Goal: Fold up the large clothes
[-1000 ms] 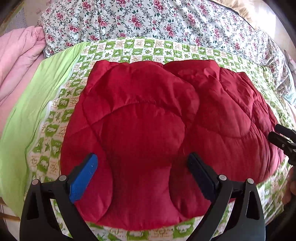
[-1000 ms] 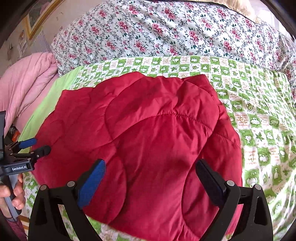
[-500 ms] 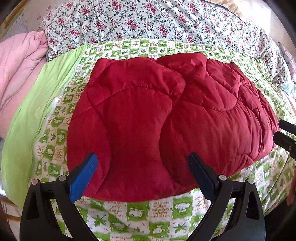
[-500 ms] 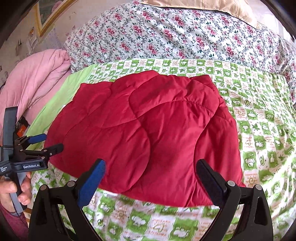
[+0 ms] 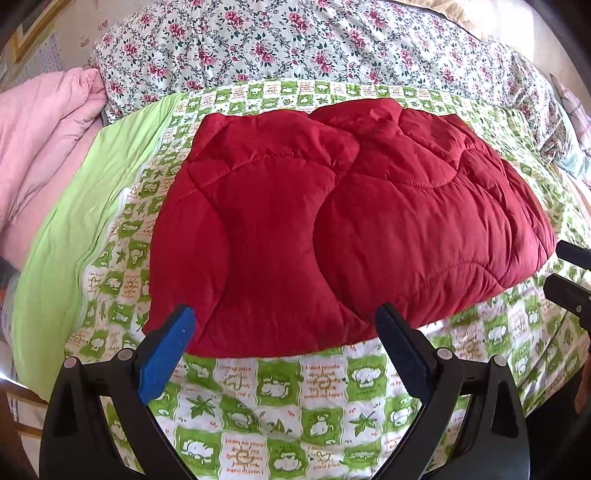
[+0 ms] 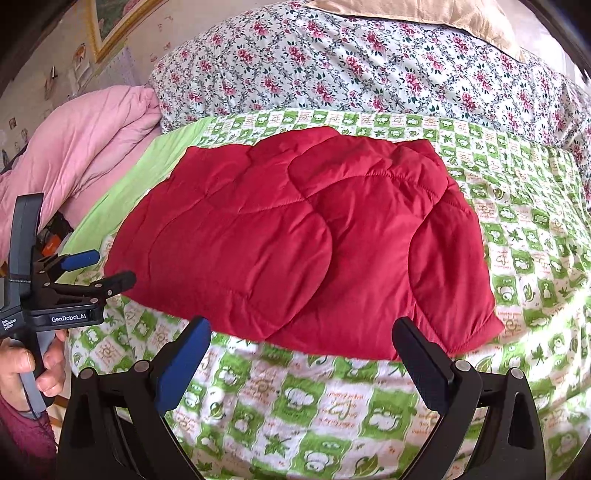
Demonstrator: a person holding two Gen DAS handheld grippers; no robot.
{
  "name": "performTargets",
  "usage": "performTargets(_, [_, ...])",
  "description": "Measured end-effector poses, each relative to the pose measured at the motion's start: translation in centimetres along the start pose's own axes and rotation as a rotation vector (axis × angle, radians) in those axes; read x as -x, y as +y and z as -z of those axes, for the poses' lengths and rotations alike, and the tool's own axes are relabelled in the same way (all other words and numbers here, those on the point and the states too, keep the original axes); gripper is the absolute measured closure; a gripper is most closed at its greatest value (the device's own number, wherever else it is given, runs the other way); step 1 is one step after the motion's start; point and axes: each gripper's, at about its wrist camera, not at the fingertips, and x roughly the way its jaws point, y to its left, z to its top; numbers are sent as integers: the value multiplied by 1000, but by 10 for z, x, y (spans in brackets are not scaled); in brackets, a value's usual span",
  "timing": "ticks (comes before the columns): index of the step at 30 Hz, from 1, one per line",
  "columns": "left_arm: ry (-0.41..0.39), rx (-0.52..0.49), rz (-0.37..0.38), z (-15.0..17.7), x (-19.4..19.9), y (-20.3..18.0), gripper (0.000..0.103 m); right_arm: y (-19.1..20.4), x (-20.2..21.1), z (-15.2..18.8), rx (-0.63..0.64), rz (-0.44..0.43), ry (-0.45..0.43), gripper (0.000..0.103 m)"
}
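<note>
A red quilted padded garment [image 5: 332, 221] lies folded into a rough rectangle on the green-and-white checked bedcover [image 5: 295, 406]; it also shows in the right wrist view [image 6: 303, 243]. My left gripper [image 5: 284, 332] is open and empty, hovering just short of the garment's near edge. My right gripper [image 6: 303, 347] is open and empty, also just short of the near edge. Each gripper shows in the other's view: the right one at the right edge [image 5: 569, 273], the left one at the left edge [image 6: 99, 269], hand-held, near the garment's left corner.
A floral duvet [image 5: 314, 48] is heaped behind the garment. A pink quilt [image 5: 40, 140] lies at the left, beside a plain light-green strip of sheet [image 5: 74, 229]. A framed picture [image 6: 110, 22] hangs on the wall at the upper left.
Both grippers have pulled back towards me from over the garment. More checked bedcover now shows between the fingers and the garment's near edge. Both stayed open.
</note>
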Motion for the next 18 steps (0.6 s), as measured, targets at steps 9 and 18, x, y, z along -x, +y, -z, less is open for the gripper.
performTargets(9, [-11, -12, -14, 8, 12, -3, 4, 8, 14, 10, 9, -2, -12, 3])
performTargets(18, [-14, -13, -21, 14, 20, -2, 4, 12, 23, 12, 22, -4, -21, 3])
